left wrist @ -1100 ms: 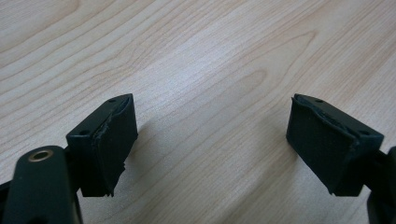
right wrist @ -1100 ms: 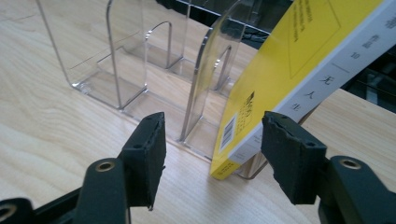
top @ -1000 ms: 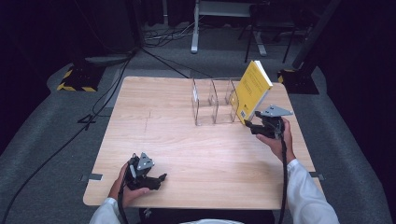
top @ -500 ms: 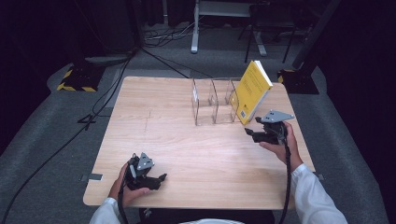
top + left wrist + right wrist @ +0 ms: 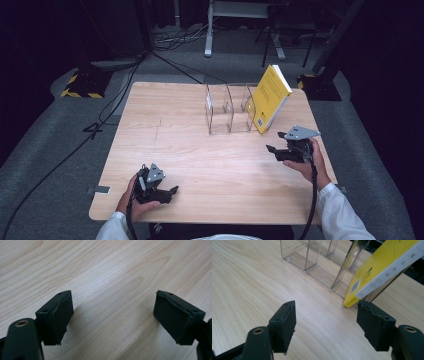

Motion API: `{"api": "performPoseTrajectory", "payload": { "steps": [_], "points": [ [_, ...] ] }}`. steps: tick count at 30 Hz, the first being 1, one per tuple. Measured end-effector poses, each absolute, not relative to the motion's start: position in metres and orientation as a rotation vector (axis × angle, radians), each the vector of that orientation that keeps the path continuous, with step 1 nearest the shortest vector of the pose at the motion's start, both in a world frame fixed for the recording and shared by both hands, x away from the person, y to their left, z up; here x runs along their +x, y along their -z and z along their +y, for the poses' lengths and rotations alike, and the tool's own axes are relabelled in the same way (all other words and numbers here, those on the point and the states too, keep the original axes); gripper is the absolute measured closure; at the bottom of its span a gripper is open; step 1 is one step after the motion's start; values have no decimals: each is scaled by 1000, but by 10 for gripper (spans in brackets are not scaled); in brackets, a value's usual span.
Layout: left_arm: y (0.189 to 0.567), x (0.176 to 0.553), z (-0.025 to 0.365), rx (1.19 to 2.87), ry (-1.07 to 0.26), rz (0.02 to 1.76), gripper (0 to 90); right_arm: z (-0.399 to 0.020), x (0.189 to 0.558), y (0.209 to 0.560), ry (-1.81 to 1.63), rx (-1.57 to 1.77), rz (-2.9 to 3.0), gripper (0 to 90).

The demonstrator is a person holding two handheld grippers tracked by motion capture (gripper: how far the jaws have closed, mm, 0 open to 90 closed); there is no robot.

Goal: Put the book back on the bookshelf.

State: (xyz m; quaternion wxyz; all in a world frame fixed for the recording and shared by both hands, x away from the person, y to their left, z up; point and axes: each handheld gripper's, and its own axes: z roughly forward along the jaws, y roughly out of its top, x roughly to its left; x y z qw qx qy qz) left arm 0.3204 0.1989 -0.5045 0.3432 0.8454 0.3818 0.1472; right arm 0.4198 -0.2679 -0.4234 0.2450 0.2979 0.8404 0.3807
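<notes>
A yellow book stands tilted at the back right of the wooden table, leaning on the right end of a clear acrylic rack. My right gripper hovers just in front of the book, apart from it. Its jaws have just been opening and hold nothing. In the right gripper view the book and the rack lie beyond my right gripper. My left gripper rests near the table's front left edge. It is open and empty, with bare wood under my left gripper.
Cables run over the grey floor left of the table. A yellow-and-black striped base sits at the far left, and a dark stand is just behind the book. The table's middle is bare wood.
My right gripper has drawn back from the book's lower edge toward the near side, its jaws spreading wider. The book stays leaning on the rack. The left gripper has not moved.
</notes>
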Motion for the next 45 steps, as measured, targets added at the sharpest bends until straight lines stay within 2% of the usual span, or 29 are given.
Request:
{"api": "performPoseTrajectory", "payload": {
  "steps": [27,45],
  "points": [
    [504,321,199,2201,-385,995,167,-289,371,451,-974,701,2333,305],
    [504,321,199,2201,-385,995,167,-328,346,483,-965,792,2365,283]
  ]
}}
